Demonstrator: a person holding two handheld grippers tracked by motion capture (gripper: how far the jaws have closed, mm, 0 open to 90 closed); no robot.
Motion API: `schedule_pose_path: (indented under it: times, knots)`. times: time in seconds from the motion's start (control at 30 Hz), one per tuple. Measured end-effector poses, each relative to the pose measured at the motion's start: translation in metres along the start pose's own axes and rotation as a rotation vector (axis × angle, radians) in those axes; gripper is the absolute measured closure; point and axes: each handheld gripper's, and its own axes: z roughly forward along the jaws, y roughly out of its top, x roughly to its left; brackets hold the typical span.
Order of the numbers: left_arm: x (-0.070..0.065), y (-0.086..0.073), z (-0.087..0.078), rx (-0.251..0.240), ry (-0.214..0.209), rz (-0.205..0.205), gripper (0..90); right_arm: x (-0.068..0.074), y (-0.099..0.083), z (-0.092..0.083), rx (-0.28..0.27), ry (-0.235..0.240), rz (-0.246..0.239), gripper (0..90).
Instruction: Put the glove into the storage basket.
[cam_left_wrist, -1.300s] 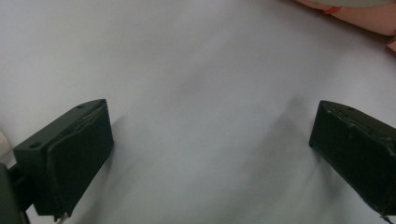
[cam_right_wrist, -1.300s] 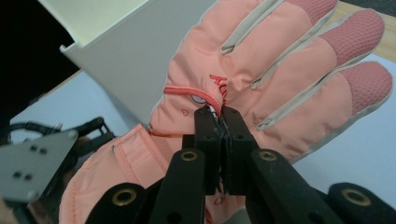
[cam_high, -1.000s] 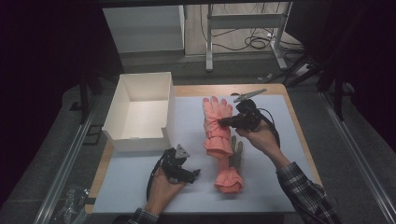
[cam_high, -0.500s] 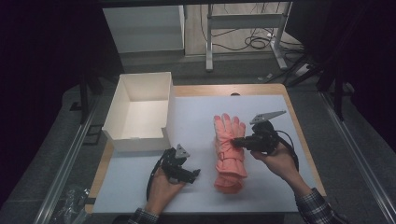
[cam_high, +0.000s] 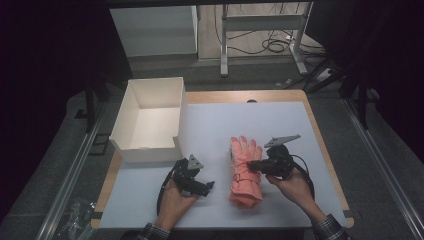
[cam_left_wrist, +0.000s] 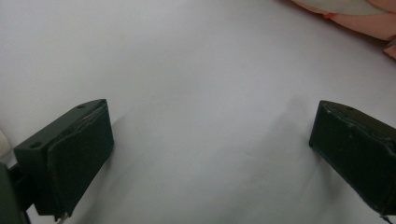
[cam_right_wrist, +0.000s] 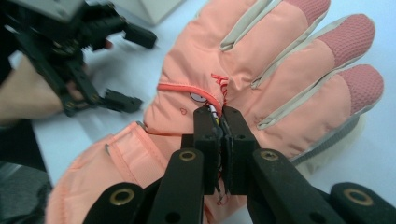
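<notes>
White sheeting covers the table (cam_high: 260, 125), whose wooden edge shows along the far side and at the right. On its far left corner stands an open white cardboard box (cam_high: 150, 120), hollow side up.

Nearer the person, right of centre, lies a salmon-pink padded glove (cam_high: 244, 172), flat on the sheet with its fingers pointing away and its cuff toward the person. In the right gripper view its fingertips carry darker textured patches, pale grey strips run between the fingers, and a strap crosses the wrist.

From the right, the right gripper (cam_right_wrist: 220, 116) reaches across the glove; its two black jaws stand pressed together with a pinch of the glove's fabric between them, at the back of the hand just below the fingers. A grey three-cornered plate sits on top of it in the high view.

To the left of the glove, apart from it, the left gripper (cam_high: 204, 185) rests low over the sheet. Its jaws stand wide apart with bare white sheet between them, a bit of pink glove at the far corner of its own view.
</notes>
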Motion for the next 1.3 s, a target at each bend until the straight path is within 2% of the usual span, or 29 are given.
schedule_pose_path:
  times: [0.1,0.13,0.33,0.4,0.47,0.5,0.63,0.77,1.0,1.3]
  knots:
    - [0.0,0.0,0.0,-0.003,-0.001,-0.004,0.0,0.002,-0.005,0.005,0.0,-0.04,-0.015,84.9]
    - [0.0,0.0,0.0,-0.002,-0.001,-0.003,0.0,0.004,-0.008,0.008,0.006,-0.066,-0.022,83.8]
    - [0.0,0.0,0.0,-0.003,0.0,-0.004,0.0,0.005,-0.011,0.01,0.012,-0.08,-0.045,79.5]
    - [0.0,0.0,0.0,-0.003,0.0,-0.004,0.0,0.004,-0.009,0.005,-0.014,-0.072,-0.056,72.2]
    - [0.0,0.0,0.0,-0.003,0.0,-0.005,0.0,0.004,-0.008,0.002,-0.024,-0.068,-0.059,70.4]
    - [0.0,0.0,0.0,-0.004,0.0,-0.003,0.0,0.005,-0.005,-0.005,-0.047,-0.072,-0.078,66.4]
    - [0.0,0.0,0.0,0.001,0.001,0.003,0.0,0.005,-0.003,-0.016,-0.085,-0.097,-0.11,63.5]
    - [0.0,0.0,0.0,0.001,0.0,0.002,0.0,0.0,-0.005,-0.029,-0.112,-0.122,-0.118,62.7]
    - [0.0,0.0,0.0,0.0,-0.002,-0.002,0.0,-0.014,-0.028,-0.035,-0.121,-0.135,-0.112,64.8]
    - [0.0,0.0,0.0,0.002,-0.005,-0.003,0.0,-0.02,-0.062,-0.028,-0.109,-0.079,-0.097,84.2]
